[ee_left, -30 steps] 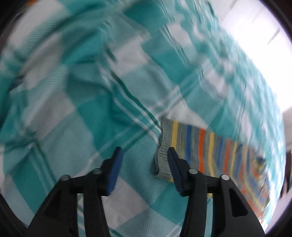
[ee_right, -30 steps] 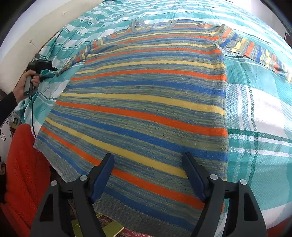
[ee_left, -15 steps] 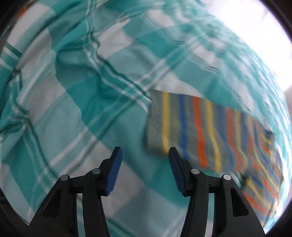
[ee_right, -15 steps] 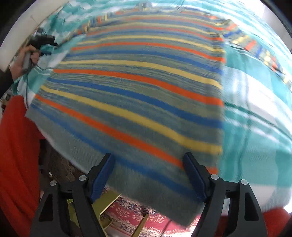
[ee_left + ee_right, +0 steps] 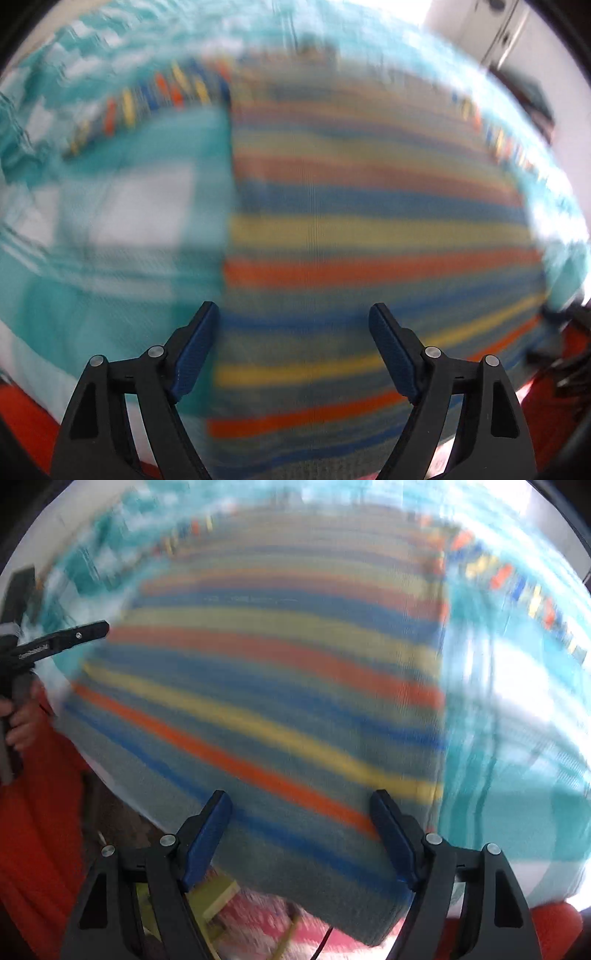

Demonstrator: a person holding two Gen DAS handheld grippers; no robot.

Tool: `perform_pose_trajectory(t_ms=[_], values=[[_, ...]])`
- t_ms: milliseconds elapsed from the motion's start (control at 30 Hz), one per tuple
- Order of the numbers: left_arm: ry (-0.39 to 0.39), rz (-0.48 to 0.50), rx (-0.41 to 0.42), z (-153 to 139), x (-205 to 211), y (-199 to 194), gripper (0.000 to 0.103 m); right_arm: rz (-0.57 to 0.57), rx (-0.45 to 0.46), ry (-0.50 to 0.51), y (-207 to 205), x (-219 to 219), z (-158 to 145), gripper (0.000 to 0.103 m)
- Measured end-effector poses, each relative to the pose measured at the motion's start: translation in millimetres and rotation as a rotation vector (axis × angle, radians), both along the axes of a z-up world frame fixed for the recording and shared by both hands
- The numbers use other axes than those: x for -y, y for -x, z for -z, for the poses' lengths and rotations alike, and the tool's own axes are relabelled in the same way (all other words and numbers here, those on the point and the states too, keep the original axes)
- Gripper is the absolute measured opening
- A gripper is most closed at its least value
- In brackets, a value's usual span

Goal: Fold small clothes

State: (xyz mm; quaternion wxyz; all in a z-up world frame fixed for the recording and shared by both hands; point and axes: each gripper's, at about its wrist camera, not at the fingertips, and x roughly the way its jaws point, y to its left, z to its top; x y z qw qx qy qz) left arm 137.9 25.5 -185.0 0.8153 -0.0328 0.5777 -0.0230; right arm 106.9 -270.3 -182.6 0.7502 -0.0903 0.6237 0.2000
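A knitted sweater (image 5: 369, 229) with orange, yellow, blue and grey stripes lies flat on a teal plaid bedspread (image 5: 110, 206). Both views are blurred by motion. My left gripper (image 5: 293, 347) hovers over the sweater's lower left side; its jaws are opening, with nothing pinched between them. One sleeve (image 5: 147, 103) stretches out to the upper left. In the right wrist view my right gripper (image 5: 301, 834) stands open above the sweater (image 5: 277, 686) near its grey hem at the bed's edge. The left gripper (image 5: 62, 642) shows at the left, held by a hand (image 5: 22, 720).
The bedspread (image 5: 517, 738) runs on to the right, with the other sleeve (image 5: 517, 587) lying on it. Below the bed's edge are a person's red clothing (image 5: 33, 830), a yellow-green object (image 5: 221, 897) and a patterned rug. A white door (image 5: 517, 33) stands behind.
My left gripper swung away from the sleeve cuff to the sweater's body near the hem, rolled, and its jaws widened. The right gripper stayed open over the hem.
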Motion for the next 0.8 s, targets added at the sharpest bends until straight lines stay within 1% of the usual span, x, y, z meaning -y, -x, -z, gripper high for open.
perform_pose_trajectory(t_ms=[33, 67, 100, 200, 300, 367, 400, 433, 467, 500, 533, 567, 633, 667, 700, 733, 767, 800], values=[[-0.033, 0.013, 0.022, 6, 3, 8, 0.086, -0.015, 0.025, 0.005, 5, -1, 1, 0.079], [-0.059, 0.03, 0.042, 5, 7, 12, 0.089, -0.026, 0.054, 0.009, 11, -1, 0, 0.08], [-0.072, 0.043, 0.025, 3, 8, 11, 0.09, -0.026, 0.057, 0.015, 14, -1, 0, 0.082], [-0.043, 0.016, -0.001, 2, 2, 11, 0.093, -0.04, 0.066, 0.029, 19, -4, 5, 0.087], [-0.062, 0.02, 0.004, 5, 4, 19, 0.095, -0.066, 0.061, 0.046, 19, -9, 8, 0.094], [-0.072, 0.021, 0.012, 2, 5, 22, 0.095, -0.076, 0.058, 0.052, 18, -10, 4, 0.094], [-0.072, 0.022, 0.016, 2, 5, 24, 0.095, -0.06, 0.055, 0.004, 18, -5, -5, 0.089], [-0.071, 0.024, 0.022, 2, 5, 25, 0.095, -0.014, 0.046, -0.114, 12, 9, -19, 0.084], [-0.069, 0.024, 0.025, 4, 10, 31, 0.095, 0.035, 0.038, -0.207, 5, 24, -28, 0.075], [-0.066, 0.021, 0.025, 5, 9, 32, 0.095, 0.117, 0.037, -0.305, -9, 51, -39, 0.073], [-0.063, 0.018, 0.023, 5, 8, 33, 0.095, 0.192, 0.055, -0.349, -22, 75, -47, 0.073], [-0.062, 0.014, 0.021, 5, 8, 32, 0.095, 0.286, 0.09, -0.373, -40, 106, -55, 0.071], [-0.064, 0.008, 0.019, 5, 6, 35, 0.095, 0.492, 0.164, -0.416, -78, 176, -64, 0.064], [-0.066, 0.006, 0.018, 5, 6, 35, 0.095, 0.588, 0.188, -0.447, -96, 208, -65, 0.057], [-0.068, 0.003, 0.017, 5, 7, 34, 0.095, 0.686, 0.191, -0.484, -116, 241, -61, 0.052], [-0.071, 0.0, 0.017, 5, 7, 34, 0.096, 0.747, 0.175, -0.517, -133, 261, -56, 0.051], [-0.075, -0.004, 0.018, 5, 8, 34, 0.096, 0.801, 0.156, -0.567, -148, 278, -49, 0.047], [-0.078, -0.006, 0.018, 6, 8, 34, 0.096, 0.845, 0.133, -0.623, -163, 291, -41, 0.047]])
